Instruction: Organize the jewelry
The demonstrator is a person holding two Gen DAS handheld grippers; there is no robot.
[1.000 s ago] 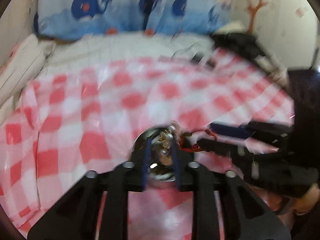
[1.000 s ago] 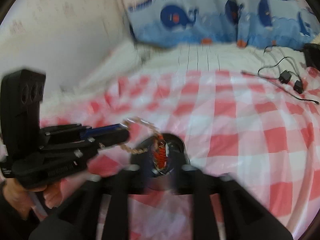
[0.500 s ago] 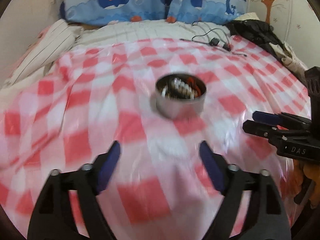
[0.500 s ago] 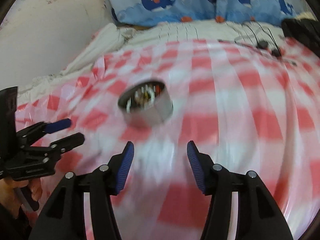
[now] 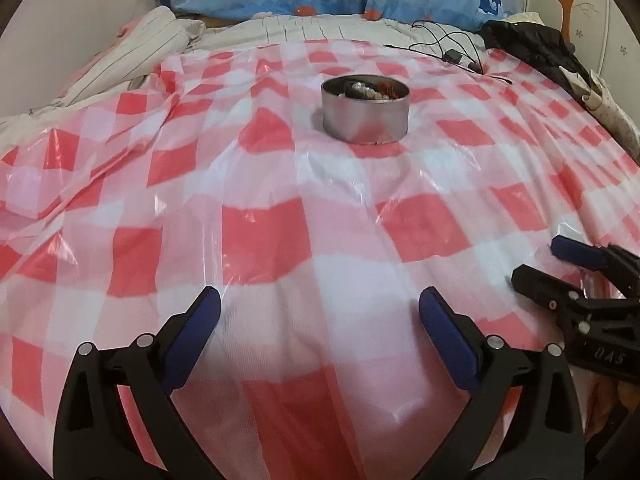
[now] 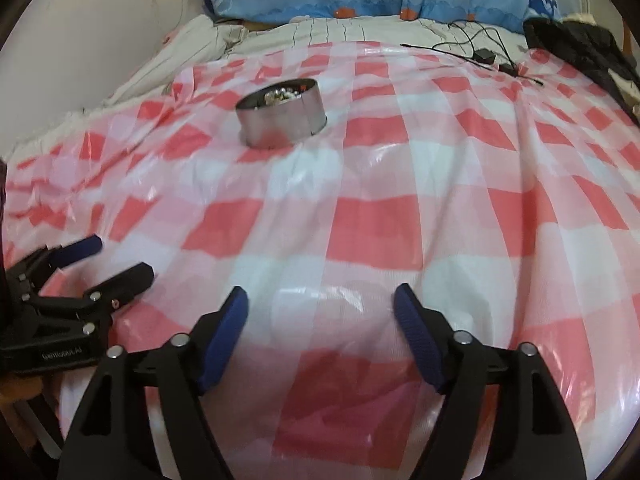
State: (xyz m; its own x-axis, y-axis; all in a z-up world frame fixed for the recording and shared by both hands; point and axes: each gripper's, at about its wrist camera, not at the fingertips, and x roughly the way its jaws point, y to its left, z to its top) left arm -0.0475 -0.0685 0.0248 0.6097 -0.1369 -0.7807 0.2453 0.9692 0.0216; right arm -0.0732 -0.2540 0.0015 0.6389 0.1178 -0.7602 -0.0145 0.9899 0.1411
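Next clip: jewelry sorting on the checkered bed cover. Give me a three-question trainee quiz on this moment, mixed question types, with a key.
1. True or false: the left gripper is shut on a bracelet.
2. Multiple choice: where is the jewelry?
A. spread on the checkered cover
B. inside the round metal tin
C. held by the right gripper
3. Fill in: at the far edge of the cover, near the black clothing, lies a black ____.

Key:
1. False; its jaws are wide apart and hold nothing.
2. B; beads and a red piece show above the tin's rim.
3. cable, with small plugs on it.
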